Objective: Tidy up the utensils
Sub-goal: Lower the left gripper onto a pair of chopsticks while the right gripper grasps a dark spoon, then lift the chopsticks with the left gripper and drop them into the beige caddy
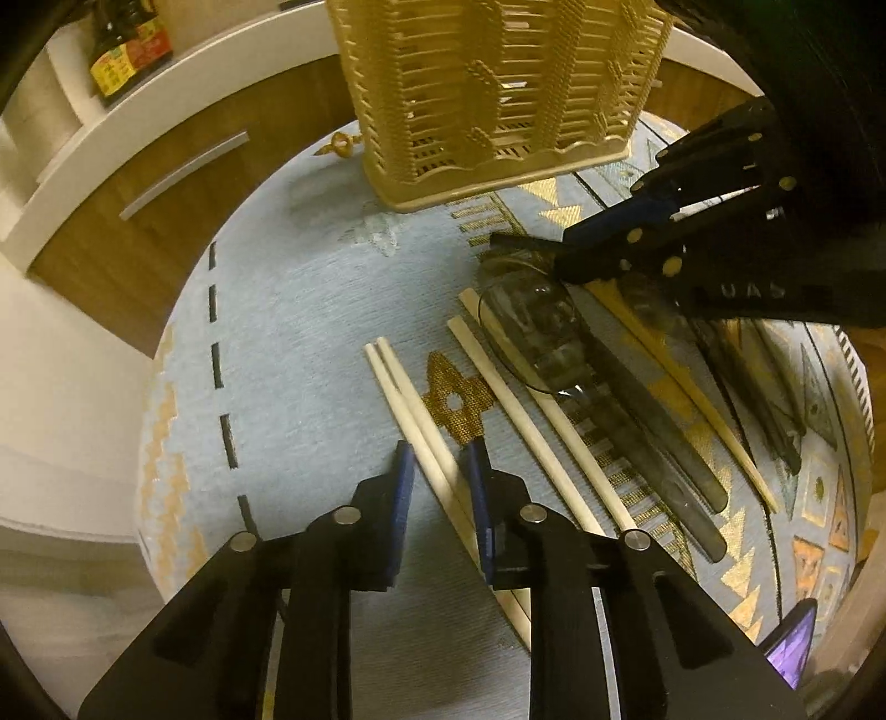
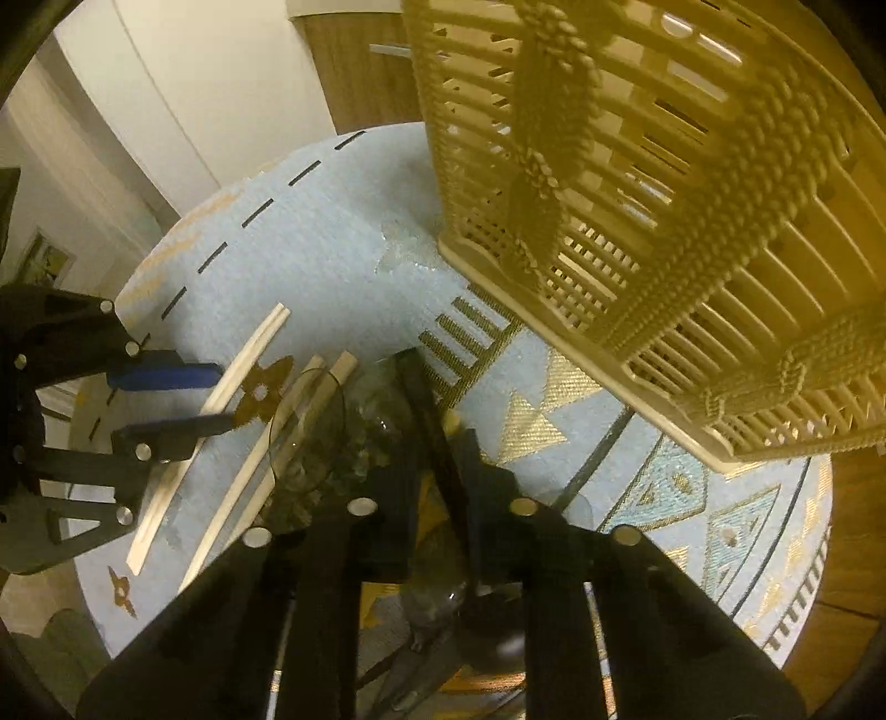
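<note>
A pair of cream chopsticks (image 1: 396,382) lies on the blue patterned tablecloth (image 1: 310,310). My left gripper (image 1: 441,471) points down over the pair and is shut on it, one blue finger on each side; the right wrist view shows that left gripper (image 2: 213,399) from the side. My right gripper (image 2: 443,465) is shut on a thin black stick-like utensil (image 2: 421,387), whose end (image 1: 515,242) pokes out past the right gripper (image 1: 576,249). A clear plastic spoon (image 1: 531,315) lies just beneath. The tan slotted utensil basket (image 1: 498,99) stands behind.
More cream chopsticks (image 1: 515,410) and several dark utensils (image 1: 653,443) lie side by side between the grippers. A phone (image 1: 792,642) sits at the table's near right edge. Wooden drawers (image 1: 183,171) and a sauce bottle (image 1: 127,50) are beyond the round table.
</note>
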Demonstrator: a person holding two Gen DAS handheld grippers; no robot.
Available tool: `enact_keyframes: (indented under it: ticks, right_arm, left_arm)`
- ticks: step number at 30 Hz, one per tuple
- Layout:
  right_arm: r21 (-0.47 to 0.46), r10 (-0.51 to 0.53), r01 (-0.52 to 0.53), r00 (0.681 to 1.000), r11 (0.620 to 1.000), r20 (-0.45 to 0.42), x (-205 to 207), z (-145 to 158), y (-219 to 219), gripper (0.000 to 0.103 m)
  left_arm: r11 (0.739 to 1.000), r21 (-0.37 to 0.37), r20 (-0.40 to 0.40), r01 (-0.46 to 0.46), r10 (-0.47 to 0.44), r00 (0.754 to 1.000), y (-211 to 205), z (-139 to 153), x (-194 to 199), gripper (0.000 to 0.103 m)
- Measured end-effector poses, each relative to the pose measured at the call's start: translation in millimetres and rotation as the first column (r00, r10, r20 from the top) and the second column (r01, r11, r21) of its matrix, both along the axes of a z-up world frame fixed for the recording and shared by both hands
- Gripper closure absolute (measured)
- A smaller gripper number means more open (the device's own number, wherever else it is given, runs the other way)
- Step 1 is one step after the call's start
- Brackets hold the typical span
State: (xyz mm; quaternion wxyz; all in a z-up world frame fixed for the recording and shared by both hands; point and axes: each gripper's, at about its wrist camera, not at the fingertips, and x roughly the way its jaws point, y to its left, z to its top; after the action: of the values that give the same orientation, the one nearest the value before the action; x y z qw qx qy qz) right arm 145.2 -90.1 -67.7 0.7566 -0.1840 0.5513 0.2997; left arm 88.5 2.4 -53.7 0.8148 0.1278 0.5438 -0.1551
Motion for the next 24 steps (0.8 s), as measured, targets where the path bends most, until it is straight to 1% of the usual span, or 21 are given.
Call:
enact_keyframes:
  ticks: [1, 5, 7, 10, 12, 15, 17, 19, 20, 23, 24]
  right_arm:
    - [0.008, -0.001, 0.001, 1.0, 1.0, 0.003, 0.0, 1.1, -1.2, 0.097]
    - [0.056, -0.004, 0.002, 0.999, 0.998, 0.048, -10.2, 15.0, -10.3, 0.098]
    - [0.079, -0.012, 0.006, 0.997, 0.997, 0.073, -16.1, 22.6, -15.8, 0.098]
    - [0.113, -0.025, 0.008, 0.989, 0.994, 0.148, -31.1, 39.2, -24.8, 0.098]
    - [0.163, -0.041, 0.009, 0.981, 0.987, 0.191, -43.2, 50.2, -34.4, 0.098]
    - [0.242, -0.074, 0.016, 0.969, 0.97, 0.237, -57.8, 67.2, -50.2, 0.098]
    - [0.297, -0.102, 0.021, 0.96, 0.955, 0.26, -71.3, 79.2, -65.6, 0.098]
    - [0.348, -0.128, 0.023, 0.951, 0.937, 0.283, -80.9, 93.2, -80.8, 0.098]
    - [0.366, -0.137, 0.023, 0.948, 0.93, 0.288, -81.5, 94.8, -80.3, 0.098]
    - [0.413, -0.161, 0.018, 0.936, 0.911, 0.312, -87.5, 108.3, -88.9, 0.098]
    - [0.42, -0.166, 0.017, 0.932, 0.908, 0.322, -88.9, 111.4, -89.7, 0.098]
  left_arm:
    - [1.0, 0.002, 0.002, 0.001, -0.001, 1.0, -3.7, 2.5, -2.9, 0.088]
    - [0.999, -0.021, 0.035, -0.029, 0.03, 0.999, -2.4, -0.2, -7.9, 0.092]
    - [0.997, -0.073, 0.056, -0.041, 0.045, 0.997, 0.2, 1.0, -13.8, 0.093]
    - [0.989, -0.139, 0.097, -0.056, 0.07, 0.993, 6.9, 4.8, -19.7, 0.093]
    - [0.974, -0.221, 0.137, -0.052, 0.084, 0.987, 15.1, 14.6, -26.7, 0.093]
    - [0.949, -0.313, 0.192, -0.038, 0.103, 0.976, 24.8, 29.6, -34.8, 0.094]
    - [0.941, -0.335, 0.214, -0.042, 0.119, 0.97, 28.1, 36.6, -38.6, 0.094]
    - [0.922, -0.386, 0.247, -0.026, 0.13, 0.96, 32.2, 46.3, -43.1, 0.094]
    - [0.915, -0.402, 0.262, -0.017, 0.134, 0.956, 33.2, 50.8, -46.4, 0.094]
    - [0.893, -0.449, 0.329, 0.013, 0.152, 0.932, 33.4, 69.7, -60.9, 0.094]
    - [0.885, -0.465, 0.348, 0.019, 0.163, 0.923, 33.1, 75.5, -63.6, 0.102]
